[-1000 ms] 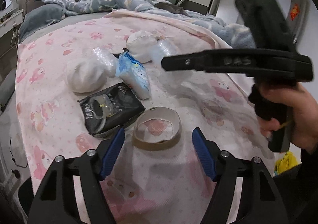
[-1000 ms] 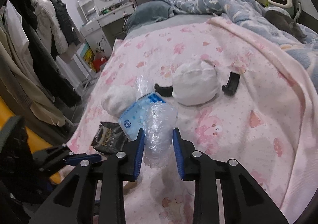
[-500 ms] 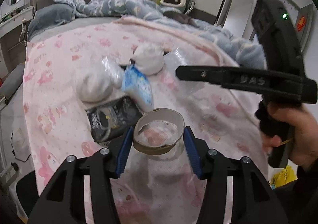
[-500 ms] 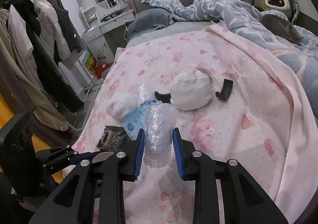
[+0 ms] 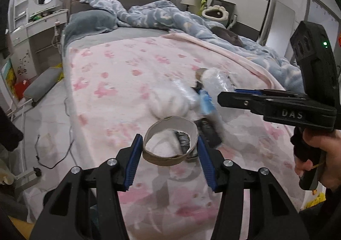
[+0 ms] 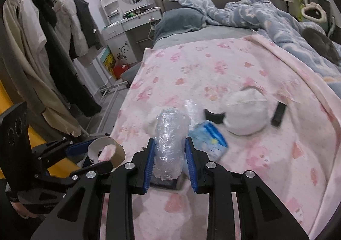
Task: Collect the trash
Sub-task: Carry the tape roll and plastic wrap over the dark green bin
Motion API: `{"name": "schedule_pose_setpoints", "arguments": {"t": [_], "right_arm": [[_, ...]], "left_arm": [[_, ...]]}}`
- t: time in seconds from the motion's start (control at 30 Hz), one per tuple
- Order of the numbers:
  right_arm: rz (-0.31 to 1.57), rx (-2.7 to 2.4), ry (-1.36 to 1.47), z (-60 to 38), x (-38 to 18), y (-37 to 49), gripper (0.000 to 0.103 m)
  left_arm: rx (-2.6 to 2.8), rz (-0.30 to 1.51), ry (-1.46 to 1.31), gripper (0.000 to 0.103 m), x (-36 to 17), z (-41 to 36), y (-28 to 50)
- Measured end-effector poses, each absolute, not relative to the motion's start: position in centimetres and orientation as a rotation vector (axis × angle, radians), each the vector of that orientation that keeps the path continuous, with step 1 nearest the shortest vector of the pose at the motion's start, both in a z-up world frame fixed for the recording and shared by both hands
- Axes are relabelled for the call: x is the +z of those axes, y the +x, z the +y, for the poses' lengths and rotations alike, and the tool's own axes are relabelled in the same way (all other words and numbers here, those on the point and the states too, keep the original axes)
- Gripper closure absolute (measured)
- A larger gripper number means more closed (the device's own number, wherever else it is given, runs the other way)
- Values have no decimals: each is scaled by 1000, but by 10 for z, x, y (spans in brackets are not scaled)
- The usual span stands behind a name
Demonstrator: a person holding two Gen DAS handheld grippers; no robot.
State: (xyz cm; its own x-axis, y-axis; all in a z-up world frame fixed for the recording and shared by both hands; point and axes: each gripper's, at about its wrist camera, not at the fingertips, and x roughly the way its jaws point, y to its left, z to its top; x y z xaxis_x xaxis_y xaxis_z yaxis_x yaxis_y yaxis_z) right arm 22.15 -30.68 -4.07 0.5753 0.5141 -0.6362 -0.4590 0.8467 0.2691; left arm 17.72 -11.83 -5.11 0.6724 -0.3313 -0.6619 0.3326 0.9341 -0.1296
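Left wrist view: the cardboard ring (image 5: 170,140) is pinched by the left fingers (image 5: 136,150) above the bed (image 5: 119,82); the plastic roll (image 6: 169,144) is squeezed by the right fingers (image 6: 149,160). Both should be kept gripped gently and carried level.

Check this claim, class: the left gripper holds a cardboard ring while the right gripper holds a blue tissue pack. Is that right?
Not quite. The right gripper holds a crumpled clear plastic bottle, not the blue pack, which lies on the blanket. The right wrist view shows it. The left gripper does hold the cardboard ring.
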Motion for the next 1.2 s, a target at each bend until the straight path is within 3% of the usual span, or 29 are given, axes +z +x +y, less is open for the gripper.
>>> {"name": "schedule_pose_setpoints", "arguments": {"t": [0.5,1.2], "right_arm": [[809,683,-19,-203,-37,229,74],[962,775,-121,-85,-74,212,74]], "left_arm": [[-198,794,-49,48,-63,-28,184],[-68,1047,-110,49,-117,72,180]]}}
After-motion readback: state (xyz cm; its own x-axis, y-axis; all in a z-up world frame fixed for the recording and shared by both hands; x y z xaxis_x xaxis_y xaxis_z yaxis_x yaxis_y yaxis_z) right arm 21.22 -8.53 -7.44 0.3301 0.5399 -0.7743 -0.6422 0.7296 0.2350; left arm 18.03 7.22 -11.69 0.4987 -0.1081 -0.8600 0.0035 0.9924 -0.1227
